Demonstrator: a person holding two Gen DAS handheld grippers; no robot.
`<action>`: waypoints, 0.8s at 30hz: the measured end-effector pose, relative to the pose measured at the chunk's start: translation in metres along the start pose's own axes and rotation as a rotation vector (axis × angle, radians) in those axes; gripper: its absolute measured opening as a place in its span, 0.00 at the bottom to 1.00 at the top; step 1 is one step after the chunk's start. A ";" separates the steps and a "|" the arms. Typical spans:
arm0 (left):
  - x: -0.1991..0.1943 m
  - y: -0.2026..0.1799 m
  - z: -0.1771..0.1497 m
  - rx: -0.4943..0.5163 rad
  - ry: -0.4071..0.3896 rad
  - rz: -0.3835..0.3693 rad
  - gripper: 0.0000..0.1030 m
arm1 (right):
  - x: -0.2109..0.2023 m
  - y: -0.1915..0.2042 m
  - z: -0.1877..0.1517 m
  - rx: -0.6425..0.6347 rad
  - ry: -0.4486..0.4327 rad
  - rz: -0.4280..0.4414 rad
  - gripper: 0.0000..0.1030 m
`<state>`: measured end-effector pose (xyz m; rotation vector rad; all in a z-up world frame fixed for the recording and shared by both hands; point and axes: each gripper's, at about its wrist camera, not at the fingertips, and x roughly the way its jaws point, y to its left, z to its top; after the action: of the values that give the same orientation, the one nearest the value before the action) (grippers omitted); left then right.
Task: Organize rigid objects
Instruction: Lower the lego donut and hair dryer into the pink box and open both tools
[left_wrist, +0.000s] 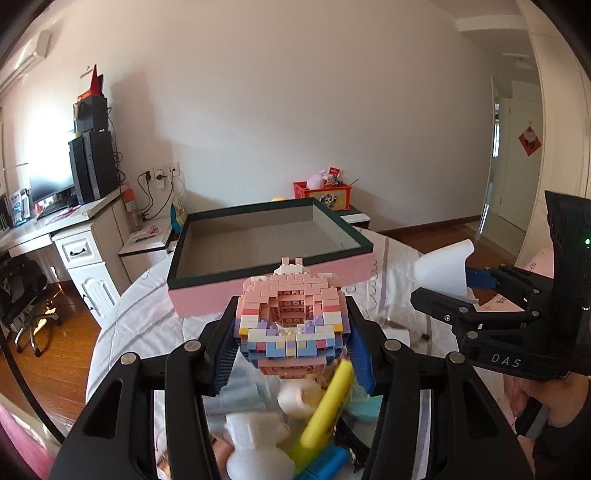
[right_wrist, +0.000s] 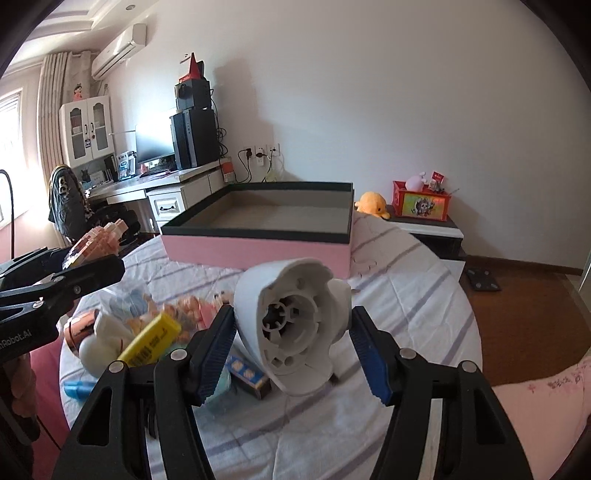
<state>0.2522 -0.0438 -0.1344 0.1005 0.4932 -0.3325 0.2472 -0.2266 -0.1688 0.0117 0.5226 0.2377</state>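
My left gripper (left_wrist: 291, 332) is shut on a pastel brick model (left_wrist: 291, 295) of pink, white and blue bricks, held above the table. In the right wrist view that model (right_wrist: 99, 240) and the left gripper (right_wrist: 81, 258) show at the left edge. My right gripper (right_wrist: 291, 328) is shut on a hollow white plastic piece (right_wrist: 255, 295), its blue pads against both sides. The left wrist view shows the same white piece (left_wrist: 443, 269) in the right gripper (left_wrist: 445, 288) at the right. Behind both stands a pink box (left_wrist: 203, 299) (right_wrist: 258, 251) with a dark rim, empty inside.
A round table with a white striped cloth (right_wrist: 406, 295) carries a pile of small items, among them a yellow box (right_wrist: 151, 339) and a white bottle (left_wrist: 255, 435). A desk with a computer (right_wrist: 192, 140) and a chair lie to the left, and a nightstand (right_wrist: 436, 229) to the right.
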 end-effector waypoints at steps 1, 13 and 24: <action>0.008 0.005 0.011 0.003 0.006 -0.006 0.51 | 0.003 0.001 0.013 -0.012 -0.014 0.008 0.63; 0.154 0.070 0.074 -0.024 0.270 0.013 0.51 | 0.148 0.024 0.112 -0.092 0.142 0.028 0.63; 0.204 0.092 0.062 -0.090 0.430 0.088 0.73 | 0.204 0.018 0.104 -0.060 0.314 -0.003 0.63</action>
<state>0.4801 -0.0268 -0.1770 0.1065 0.9256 -0.2004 0.4664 -0.1571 -0.1776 -0.0859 0.8277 0.2540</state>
